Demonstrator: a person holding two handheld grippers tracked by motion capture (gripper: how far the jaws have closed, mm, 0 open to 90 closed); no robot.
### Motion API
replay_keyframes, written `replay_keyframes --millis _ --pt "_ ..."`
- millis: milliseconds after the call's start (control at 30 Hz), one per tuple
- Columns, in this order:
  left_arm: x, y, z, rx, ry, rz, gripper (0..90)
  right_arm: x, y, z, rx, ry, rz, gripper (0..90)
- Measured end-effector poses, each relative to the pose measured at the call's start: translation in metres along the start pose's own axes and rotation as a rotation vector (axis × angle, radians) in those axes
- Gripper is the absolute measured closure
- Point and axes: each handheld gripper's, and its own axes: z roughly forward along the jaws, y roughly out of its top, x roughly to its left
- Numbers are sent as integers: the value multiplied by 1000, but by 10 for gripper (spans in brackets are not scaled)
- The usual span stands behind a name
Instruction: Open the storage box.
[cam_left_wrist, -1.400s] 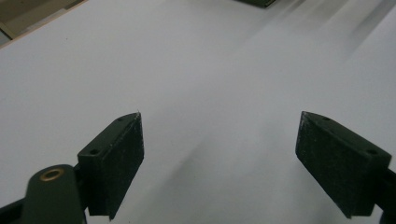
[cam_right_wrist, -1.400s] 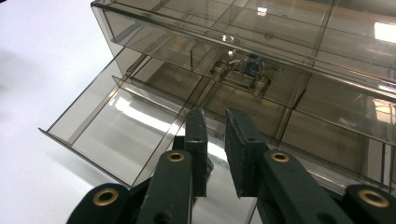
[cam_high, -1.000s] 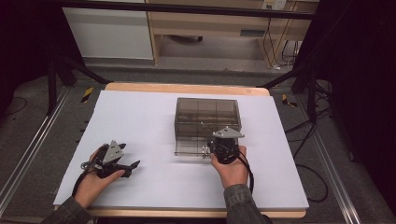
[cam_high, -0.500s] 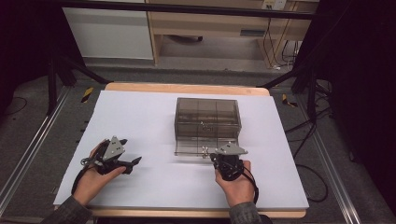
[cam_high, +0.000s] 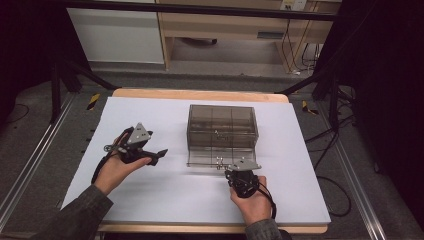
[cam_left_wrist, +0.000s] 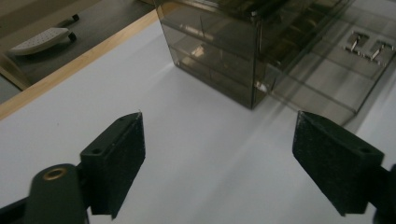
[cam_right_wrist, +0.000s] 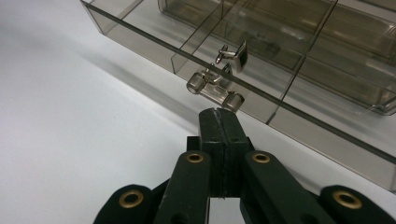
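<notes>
Smoky plastic drawer box (cam_high: 222, 127) sat mid-table, its bottom drawer (cam_high: 215, 159) pulled out. Right gripper (cam_right_wrist: 219, 116), jaws pressed together on nothing, had backed off the handle (cam_right_wrist: 215, 88). Left gripper (cam_left_wrist: 219, 158), spread wide, moved closer, so probably loading next.

I am working in what looks like a lab or recording studio set up for data collection. The table (cam_high: 200, 95) is a wooden-edged bench covered with a plain white sheet (cam_high: 150, 190), standing inside a black metal frame (cam_high: 65, 75). Rails (cam_high: 30, 160) run along the grey floor on both sides, cables (cam_high: 325, 145) trail on the right, and light wood cabinets (cam_high: 225, 25) line the back wall.
</notes>
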Motion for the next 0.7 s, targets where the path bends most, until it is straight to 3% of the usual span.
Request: replay_keyframes --millis 167,233,333,467,567,700 --pt "1 24 5 -49 -39 -99 278 0 -6 4 -28 2 2 900" --pt "0 33 7 -50 -26 -100 335 1 -9 3 -48 -4 -1 900" --pt "-1 44 10 -66 -41 -129 412 2 -15 3 -68 -18 11 900" --pt "-8 63 18 -83 -29 -125 555 4 -16 3 -81 -36 -6 900" --pt "-14 76 25 -90 -39 -99 663 4 -18 5 -85 -48 4 900" --pt "-21 88 36 -66 -37 -72 784 4 -20 4 -84 -57 -2 900"
